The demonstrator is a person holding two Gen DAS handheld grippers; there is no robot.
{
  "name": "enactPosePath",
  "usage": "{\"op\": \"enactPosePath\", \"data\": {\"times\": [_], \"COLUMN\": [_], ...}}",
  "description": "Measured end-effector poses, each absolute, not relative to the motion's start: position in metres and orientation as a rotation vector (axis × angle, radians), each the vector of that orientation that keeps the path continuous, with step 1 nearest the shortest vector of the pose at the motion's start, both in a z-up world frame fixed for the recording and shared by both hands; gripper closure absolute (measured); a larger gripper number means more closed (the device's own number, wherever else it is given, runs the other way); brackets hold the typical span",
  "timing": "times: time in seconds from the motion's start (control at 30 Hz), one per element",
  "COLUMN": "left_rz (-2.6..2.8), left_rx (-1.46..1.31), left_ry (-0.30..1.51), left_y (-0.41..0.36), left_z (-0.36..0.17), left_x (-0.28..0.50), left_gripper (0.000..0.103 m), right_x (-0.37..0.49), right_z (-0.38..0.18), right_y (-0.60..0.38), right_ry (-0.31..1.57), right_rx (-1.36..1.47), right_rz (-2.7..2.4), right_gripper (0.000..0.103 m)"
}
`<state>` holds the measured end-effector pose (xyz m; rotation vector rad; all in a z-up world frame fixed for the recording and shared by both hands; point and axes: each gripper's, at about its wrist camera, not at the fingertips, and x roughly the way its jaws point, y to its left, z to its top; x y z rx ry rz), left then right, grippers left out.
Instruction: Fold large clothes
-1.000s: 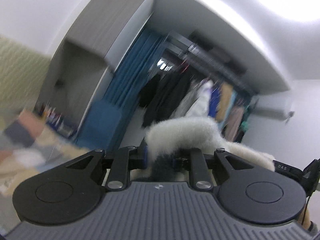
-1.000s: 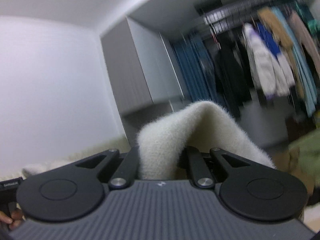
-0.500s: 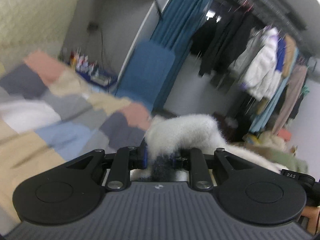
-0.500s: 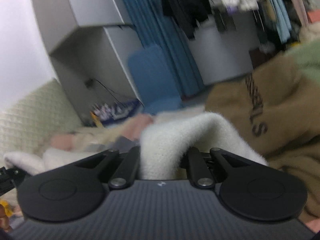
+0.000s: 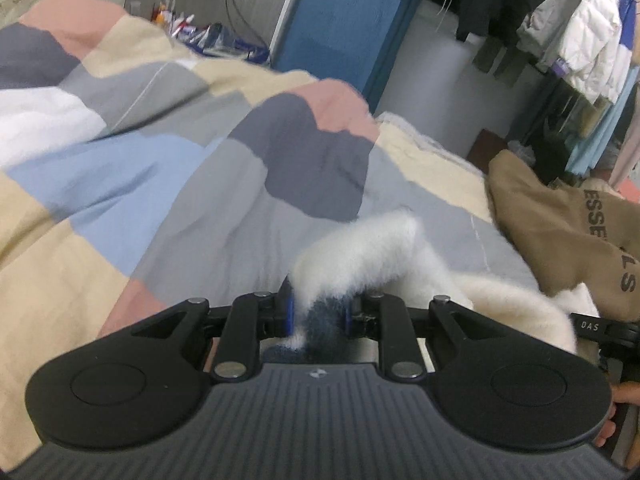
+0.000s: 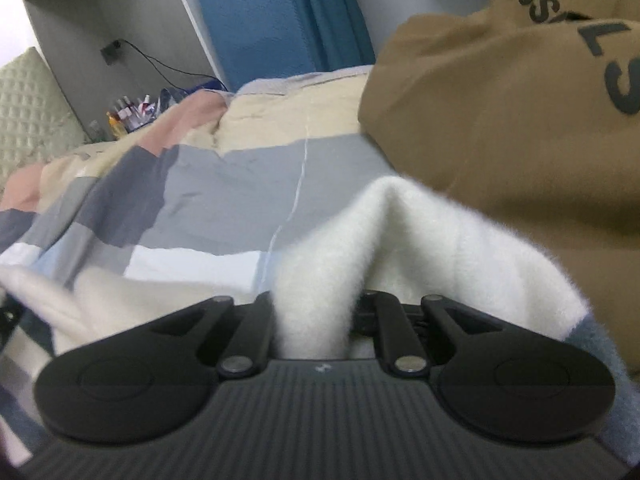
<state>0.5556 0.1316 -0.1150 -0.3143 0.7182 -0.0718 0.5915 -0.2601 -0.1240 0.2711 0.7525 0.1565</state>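
Observation:
A fluffy cream sweater [image 5: 360,248] with a dark blue part is pinched in my left gripper [image 5: 320,314], which is shut on it just above the patchwork bedspread [image 5: 168,168]. The same sweater [image 6: 400,248] bulges up between the jaws of my right gripper [image 6: 316,320], also shut on it. The cloth hides the fingertips of both grippers. More of the sweater trails left in the right wrist view and right in the left wrist view.
A brown hoodie with dark lettering [image 6: 500,92] lies on the bed close to the right of the sweater; it also shows in the left wrist view [image 5: 568,232]. A blue chair [image 5: 340,20], a shelf of small bottles [image 6: 128,114] and a clothes rack [image 5: 580,32] stand beyond the bed.
Both grippers have swung down from pointing at the ceiling and wardrobe to just above the bed, carrying the sweater with them. Both stay shut on it.

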Motion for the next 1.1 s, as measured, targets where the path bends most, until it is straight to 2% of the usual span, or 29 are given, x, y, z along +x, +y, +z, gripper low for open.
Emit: {"op": "enactPosePath", "data": {"times": [0.33,0.4,0.43,0.47,0.5,0.57,0.7,0.77,1.1], "left_rz": [-0.076,-0.067,-0.053,-0.043,-0.037,-0.036,-0.038,-0.043,-0.072], "left_rx": [-0.293,-0.279,-0.274,-0.264,-0.253,-0.250,-0.273,-0.258,-0.349], "left_ry": [0.795,0.801,0.810,0.814,0.809,0.788,0.747,0.730,0.683], "left_y": [0.125,0.122,0.121,0.119,0.117,0.116,0.115,0.112,0.101], "left_z": [-0.087,-0.083,-0.080,-0.078,-0.076,-0.070,-0.054,-0.045,-0.010], "left_x": [0.543,0.540,0.538,0.536,0.532,0.522,0.487,0.466,0.305], "left_gripper": [0.076,0.068,0.056,0.052,0.052,0.052,0.049,0.049,0.049], "right_x": [0.590,0.587,0.584,0.582,0.579,0.573,0.546,0.527,0.381], "right_z": [-0.124,-0.120,-0.117,-0.114,-0.111,-0.106,-0.089,-0.078,-0.019], "right_y": [-0.255,-0.254,-0.254,-0.253,-0.253,-0.255,-0.259,-0.262,-0.285], "right_ry": [0.750,0.750,0.746,0.743,0.740,0.736,0.692,0.668,0.560], "right_rx": [0.263,0.251,0.240,0.235,0.237,0.256,0.280,0.296,0.284], "right_rz": [0.144,0.146,0.148,0.151,0.156,0.168,0.187,0.202,0.244], "right_gripper": [0.090,0.089,0.088,0.084,0.080,0.065,0.057,0.044,0.044]}}
